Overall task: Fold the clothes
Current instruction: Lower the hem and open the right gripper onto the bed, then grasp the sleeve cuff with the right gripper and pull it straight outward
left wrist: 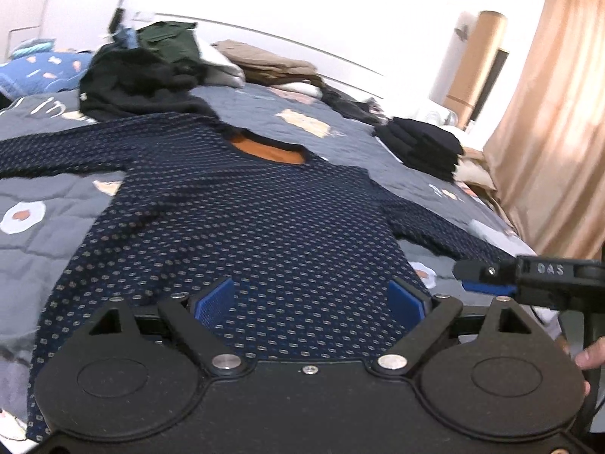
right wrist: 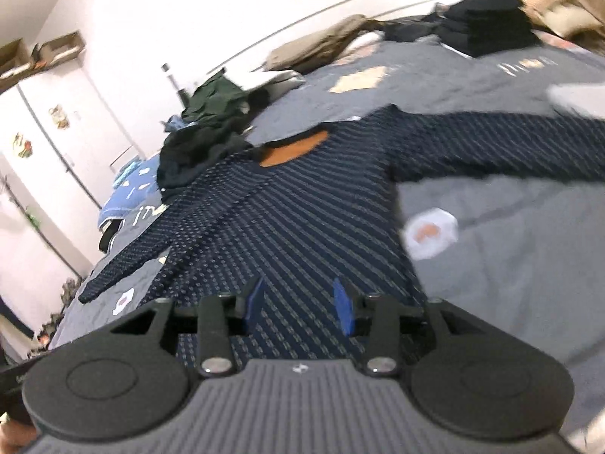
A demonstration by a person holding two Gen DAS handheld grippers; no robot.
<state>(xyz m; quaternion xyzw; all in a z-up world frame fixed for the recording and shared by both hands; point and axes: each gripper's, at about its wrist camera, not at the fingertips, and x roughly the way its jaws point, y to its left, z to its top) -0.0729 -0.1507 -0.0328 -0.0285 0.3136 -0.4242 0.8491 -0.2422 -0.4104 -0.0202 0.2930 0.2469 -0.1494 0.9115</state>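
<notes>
One grey quilted bedspread with pale printed patches covers the bed and carries everything else. One navy long-sleeved top with a small pale dot pattern lies flat on it, front up, both sleeves spread out to the sides, an orange lining showing inside the neck opening; its hem end is nearest the cameras. Beyond the collar sits one loose heap of dark unfolded clothes, black below and dark green on top. One neat stack of folded black garments rests near the far right edge of the bed, well apart from the top, and one tan garment lies by the white wall. One beige curtain hangs at the right. Two grippers are in view. The left gripper hovers over the lower body of the top, its blue pads spread wide and nothing between them. The right gripper is partly parted, released, over the same fabric, gripping nothing.
</notes>
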